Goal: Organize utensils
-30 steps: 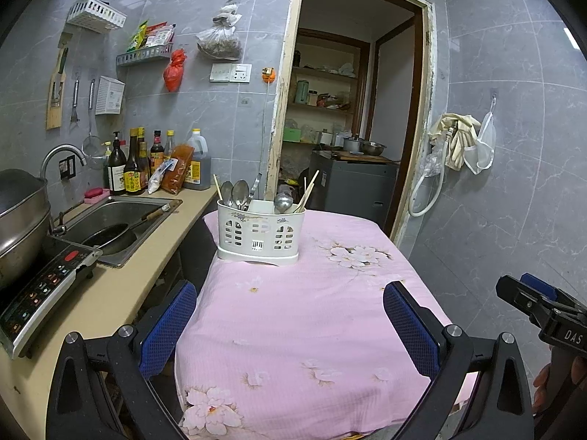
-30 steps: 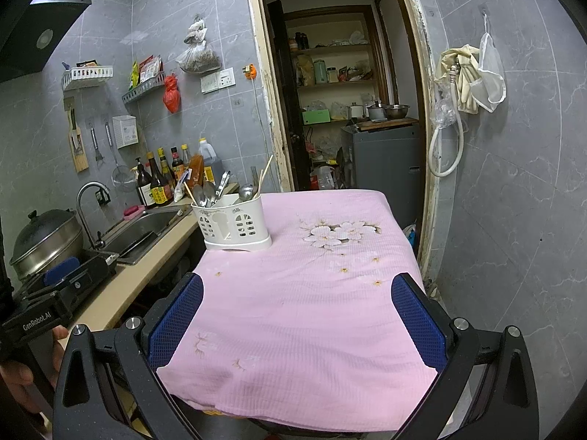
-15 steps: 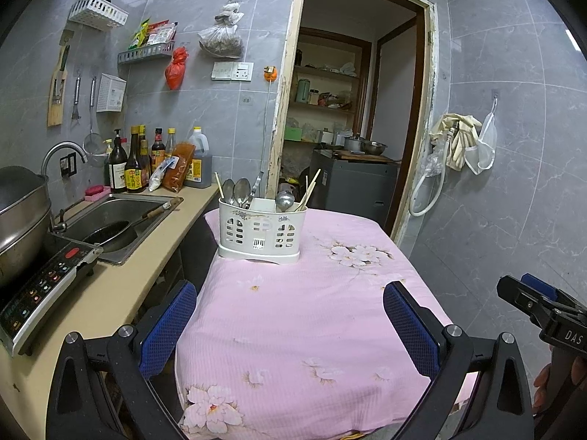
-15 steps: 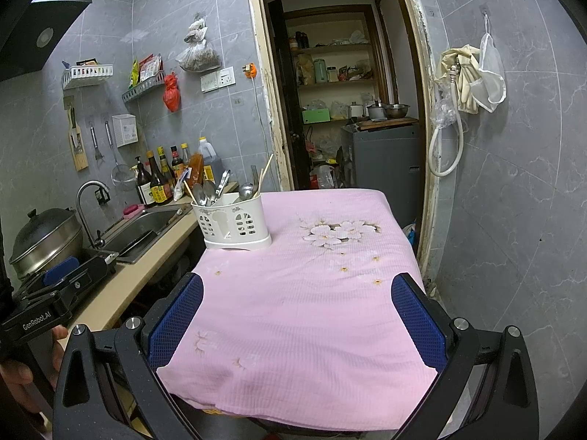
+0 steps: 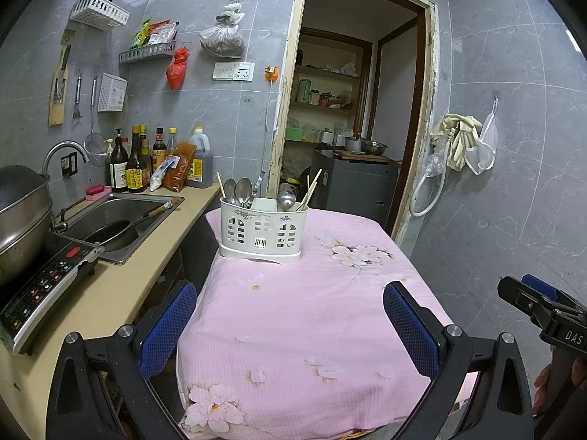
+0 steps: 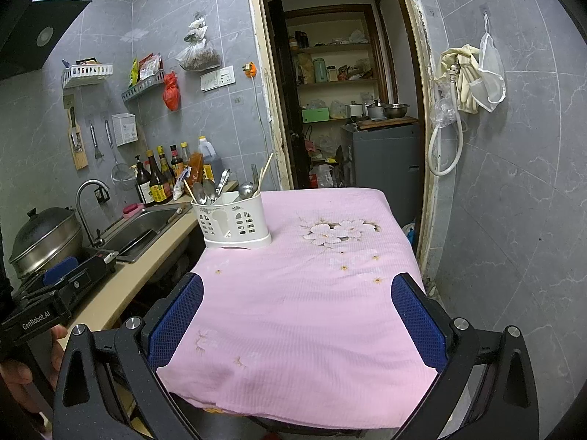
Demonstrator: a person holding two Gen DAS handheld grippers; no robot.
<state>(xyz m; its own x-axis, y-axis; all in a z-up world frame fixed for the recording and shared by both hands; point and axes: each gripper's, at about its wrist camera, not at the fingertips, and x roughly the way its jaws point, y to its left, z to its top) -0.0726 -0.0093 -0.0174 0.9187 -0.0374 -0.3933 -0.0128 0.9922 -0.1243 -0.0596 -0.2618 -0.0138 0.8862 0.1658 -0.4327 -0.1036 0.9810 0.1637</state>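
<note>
Standing on pink waffle-weave cloth (image 5: 312,311) — perforated white plastic caddy (image 5: 262,233); both grippers' fingers spread, empty.

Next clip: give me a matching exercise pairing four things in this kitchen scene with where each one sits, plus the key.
Things:
1. white utensil caddy
2. frying pan
3. red plastic bag
4. sauce bottles

Places:
A. hanging on the tiled wall
B. in the sink
C. on the pink tablecloth
D. on the counter against the wall, behind the sink

Pairs: 1-C, 2-B, 3-A, 4-D
</note>
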